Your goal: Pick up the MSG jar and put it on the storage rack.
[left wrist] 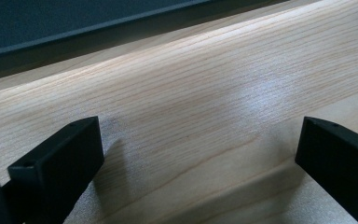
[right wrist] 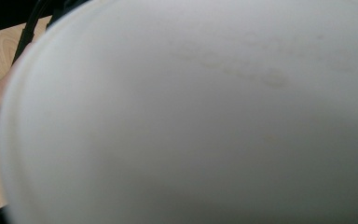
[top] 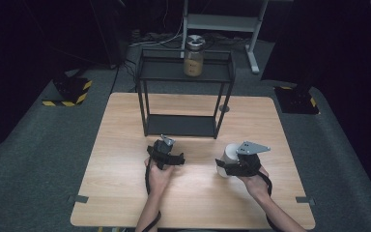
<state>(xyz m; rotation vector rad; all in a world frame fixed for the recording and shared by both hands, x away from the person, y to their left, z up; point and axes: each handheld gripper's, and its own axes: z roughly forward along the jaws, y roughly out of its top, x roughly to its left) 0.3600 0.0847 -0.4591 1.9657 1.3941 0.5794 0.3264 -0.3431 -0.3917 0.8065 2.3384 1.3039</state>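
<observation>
Already the right gripper (top: 228, 166) pinches the white round plastic container (top: 230, 154) near the wooden table's (top: 125, 203) right front; the left gripper (left wrist: 198, 154) hovers spread and empty. Likely left: carrying it to the black metal shelf rack (top: 186, 71) beside the amber-filled glass jar (top: 193, 56).

Black two-tier rack (top: 183, 99) stands at 12 o'clock on the counter (top: 125, 193), blocking the straight path forward. A jar (top: 193, 57) occupies the right half of its top shelf; the left half is bare. The lower shelf is open across its width. Counter at 9 and 3 o'clock beside the rack is passable. The white cup (top: 228, 157) sits at 4 o'clock.
</observation>
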